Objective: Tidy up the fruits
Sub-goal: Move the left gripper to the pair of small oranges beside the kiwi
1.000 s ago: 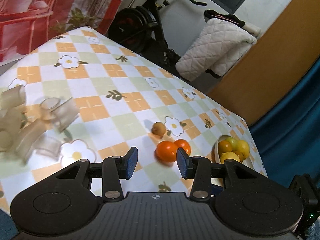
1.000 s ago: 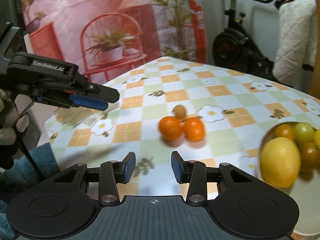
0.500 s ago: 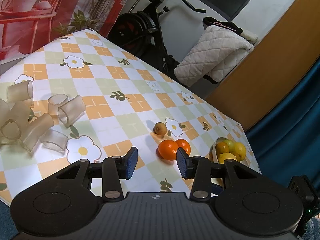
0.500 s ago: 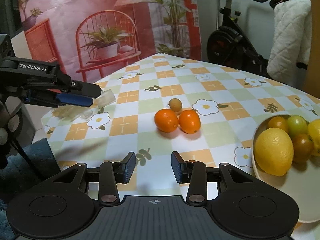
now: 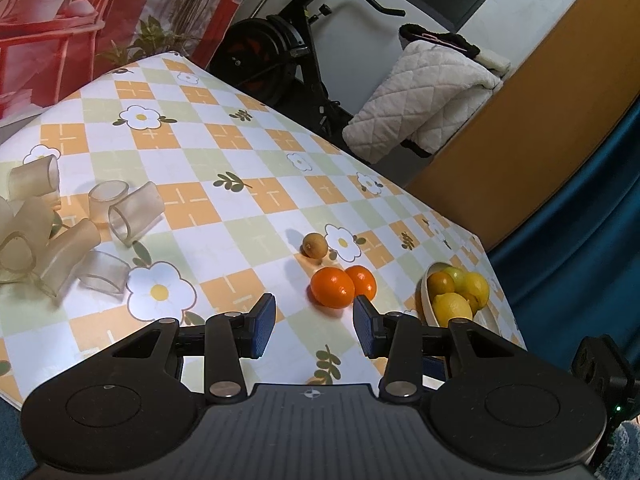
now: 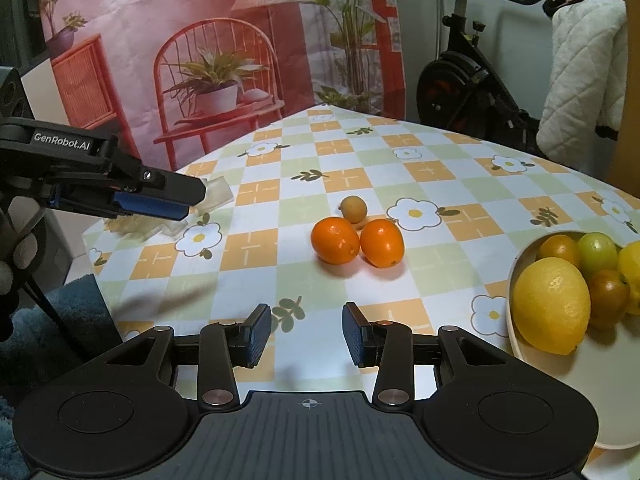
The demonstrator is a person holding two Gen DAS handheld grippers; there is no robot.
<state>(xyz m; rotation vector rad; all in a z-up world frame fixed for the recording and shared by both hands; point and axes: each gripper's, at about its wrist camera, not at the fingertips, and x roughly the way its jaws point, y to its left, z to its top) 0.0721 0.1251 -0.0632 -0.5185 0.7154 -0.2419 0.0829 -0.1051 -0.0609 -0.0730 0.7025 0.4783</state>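
Observation:
Two oranges (image 5: 333,287) (image 5: 362,282) lie touching each other on the checked tablecloth, with a small brown fruit (image 5: 315,245) just behind them. My left gripper (image 5: 315,326) hovers short of them, open and empty. In the right wrist view the same oranges (image 6: 335,240) (image 6: 382,242) and the small brown fruit (image 6: 354,209) lie ahead of my right gripper (image 6: 307,334), which is also open and empty. A cream bowl (image 6: 552,392) at the right holds a big lemon (image 6: 551,305) and several smaller fruits. The left gripper (image 6: 188,198) reaches in from the left edge.
Several clear plastic cups (image 5: 60,232) lie tumbled at the table's left end. The bowl (image 5: 425,292) sits near the right table edge. Beyond the table stand an exercise bike (image 5: 280,48) and a quilted white cover (image 5: 424,100). A person's hand (image 6: 8,272) holds the left gripper.
In the right wrist view the left gripper has drawn back a little to the left. The early motion blur has settled. The fruits and both jaws have not moved.

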